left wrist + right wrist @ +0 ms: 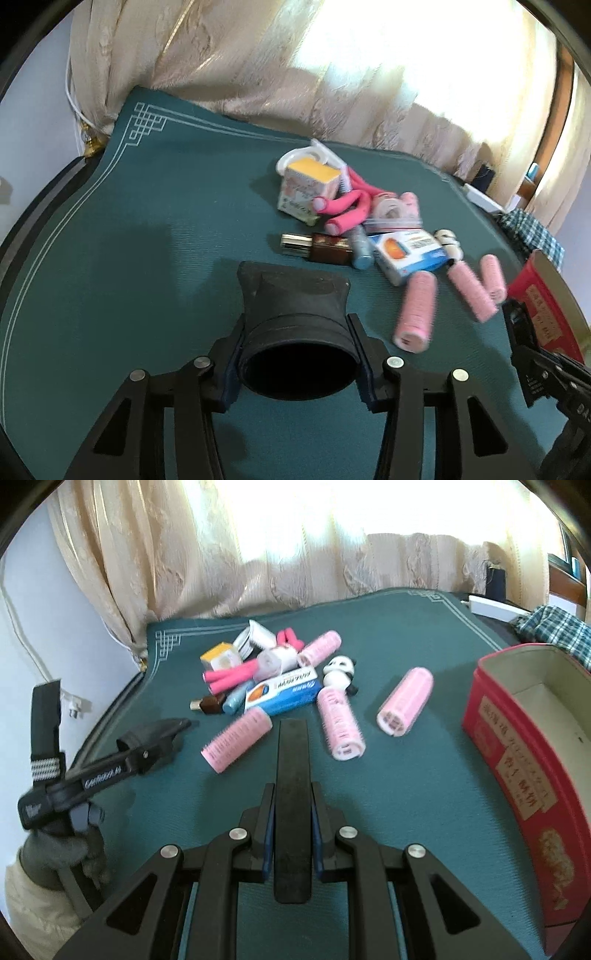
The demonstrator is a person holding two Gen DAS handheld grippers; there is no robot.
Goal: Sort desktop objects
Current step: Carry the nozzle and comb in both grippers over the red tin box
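Left claw (295, 354) around black nozzle (295, 306), pink rollers (415, 314) beside.

A cream patterned curtain (258, 554) hangs behind the counter (406, 775), sunlit in the middle. The counter wears a teal mat (129, 240) with a pale line border and knotted corner motif. A blue-and-white checked cloth (554, 627) lies at its far right edge. A white cable (22, 627) runs down the wall on the left.

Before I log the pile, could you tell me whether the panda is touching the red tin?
Apart. The right wrist view shows bare green mat between the panda and the red tin.
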